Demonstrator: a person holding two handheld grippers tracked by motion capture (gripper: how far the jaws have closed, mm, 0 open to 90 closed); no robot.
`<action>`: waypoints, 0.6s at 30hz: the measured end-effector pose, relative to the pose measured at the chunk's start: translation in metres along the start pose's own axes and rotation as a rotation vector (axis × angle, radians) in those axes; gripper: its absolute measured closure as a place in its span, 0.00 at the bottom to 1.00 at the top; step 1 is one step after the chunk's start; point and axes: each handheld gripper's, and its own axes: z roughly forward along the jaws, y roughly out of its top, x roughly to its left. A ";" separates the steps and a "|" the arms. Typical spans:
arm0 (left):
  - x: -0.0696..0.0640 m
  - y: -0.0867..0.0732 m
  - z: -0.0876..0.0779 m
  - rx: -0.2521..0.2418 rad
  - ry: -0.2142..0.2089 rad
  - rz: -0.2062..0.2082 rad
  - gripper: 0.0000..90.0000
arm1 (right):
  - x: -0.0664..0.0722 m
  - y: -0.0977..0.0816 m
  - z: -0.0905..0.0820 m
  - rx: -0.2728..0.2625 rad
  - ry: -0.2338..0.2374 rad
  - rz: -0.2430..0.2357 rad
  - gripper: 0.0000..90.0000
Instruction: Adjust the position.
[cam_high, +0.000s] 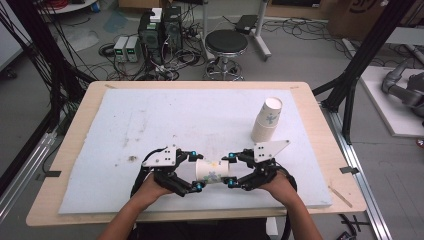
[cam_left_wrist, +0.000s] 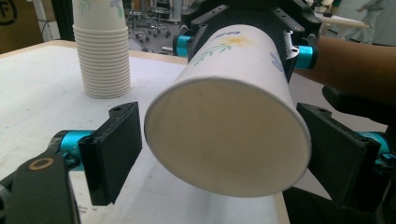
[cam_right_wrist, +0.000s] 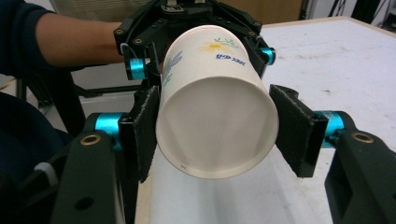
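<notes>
One loose paper cup (cam_high: 210, 171) and one stack of cups (cam_high: 266, 120) (well apart from both grippers) are seen on the white mat (cam_high: 150, 125). The loose cup is held lying level, its long axis running from the left gripper (cam_high: 196, 171) to the right gripper (cam_high: 230, 171). Its narrow end is clenched between the right jaws, while the left jaws stand released either side of its wider end.

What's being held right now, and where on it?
The right gripper clamps the paper cup by its sides near one end; the left gripper stands open around the other end.
</notes>
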 end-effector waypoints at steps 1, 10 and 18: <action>0.000 0.000 0.000 -0.005 -0.006 0.002 0.21 | -0.001 0.000 0.001 -0.003 0.001 -0.001 0.42; 0.000 0.002 -0.005 -0.004 -0.015 0.015 0.30 | -0.003 -0.003 0.002 -0.001 0.021 0.023 0.42; 0.000 0.009 -0.007 0.033 -0.013 0.003 0.34 | -0.003 -0.002 0.003 -0.001 0.009 0.060 0.31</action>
